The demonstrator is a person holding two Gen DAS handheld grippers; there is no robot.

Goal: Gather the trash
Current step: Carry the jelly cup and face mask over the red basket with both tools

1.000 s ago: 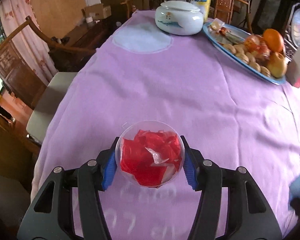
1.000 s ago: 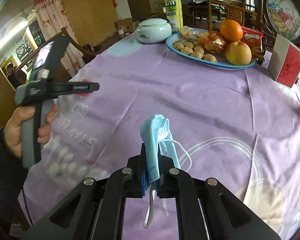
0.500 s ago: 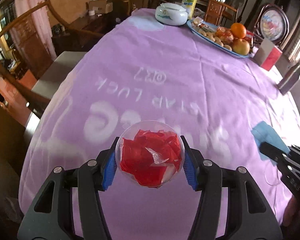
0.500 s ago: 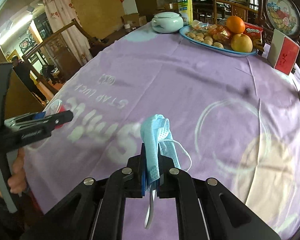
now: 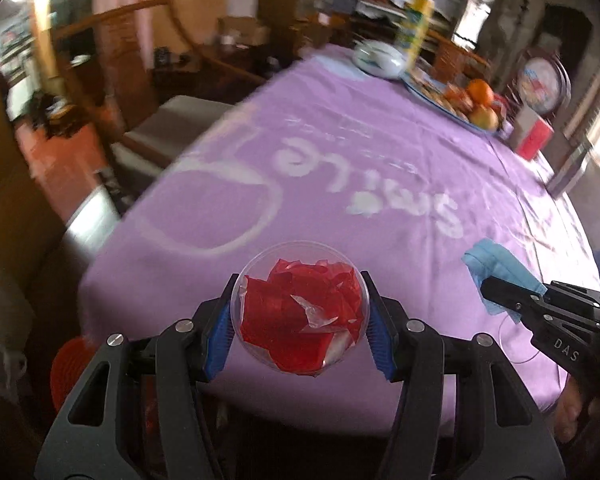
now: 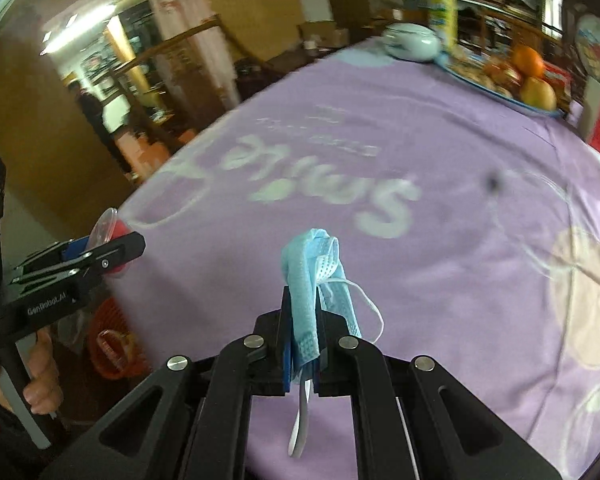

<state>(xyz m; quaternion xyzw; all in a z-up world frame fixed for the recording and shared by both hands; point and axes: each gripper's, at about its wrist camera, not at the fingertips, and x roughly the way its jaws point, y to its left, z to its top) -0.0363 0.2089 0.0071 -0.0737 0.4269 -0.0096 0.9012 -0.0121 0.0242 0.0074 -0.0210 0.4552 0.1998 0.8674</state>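
Note:
My left gripper [image 5: 299, 314] is shut on a clear plastic cup [image 5: 300, 308] stuffed with red wrappers, held near the front edge of the purple tablecloth [image 5: 340, 184]. My right gripper [image 6: 302, 320] is shut on a crumpled blue face mask [image 6: 314, 280] with white ear loops hanging down. The mask [image 5: 496, 272] and the right gripper show at the right of the left wrist view. The left gripper [image 6: 100, 254] and the cup [image 6: 108, 224] show at the left of the right wrist view. An orange-red basket [image 6: 112, 340] stands on the floor below the table's corner.
At the far end of the table are a blue plate of fruit and snacks [image 5: 460, 104], a white lidded pot [image 5: 380, 60], a yellow can [image 5: 414, 24] and a red-and-white box [image 5: 534, 136]. A wooden chair [image 5: 172, 128] stands at the table's left side.
Both grippers have pulled back toward the table's near edge and swung left, still holding the cup and the mask. The floor and the orange-red basket have come into view.

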